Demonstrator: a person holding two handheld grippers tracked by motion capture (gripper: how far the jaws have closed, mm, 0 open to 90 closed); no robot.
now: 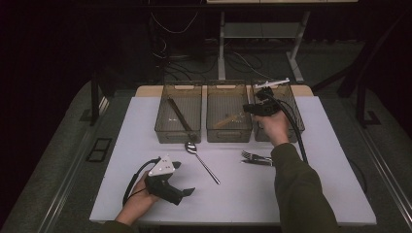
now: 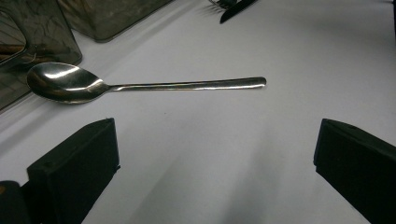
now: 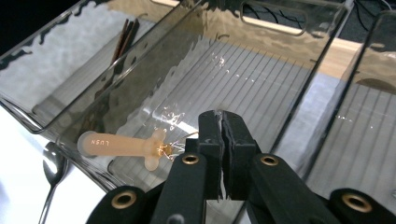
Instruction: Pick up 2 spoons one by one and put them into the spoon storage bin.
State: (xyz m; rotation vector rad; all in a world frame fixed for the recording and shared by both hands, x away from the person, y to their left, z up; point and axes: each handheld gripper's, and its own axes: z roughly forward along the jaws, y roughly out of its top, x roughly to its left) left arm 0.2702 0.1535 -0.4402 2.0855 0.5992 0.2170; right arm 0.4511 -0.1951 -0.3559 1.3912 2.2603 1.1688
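Right gripper (image 3: 221, 122) fingers clenched over ribbed clear bin (image 3: 261, 70); left gripper (image 2: 215, 154) released near shiny spoon (image 2: 140, 85).

A pale orange plastic utensil (image 3: 126, 145) with a stamped handle is lying flat on the ribbed floor of the middle clear bin (image 3: 280, 60). Its head end is sitting just beside the closed right tongs (image 3: 222, 122).

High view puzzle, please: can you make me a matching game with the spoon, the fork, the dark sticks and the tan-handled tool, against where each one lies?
Things:
1. spoon
2. fork
3. dark sticks
4. tan-handled tool

Places:
A. in the middle bin
B. on the table, beside the right sleeve
C. in the left bin
D. on the table, just in front of the bins

Pairs: 1-D, 2-B, 3-C, 4-A
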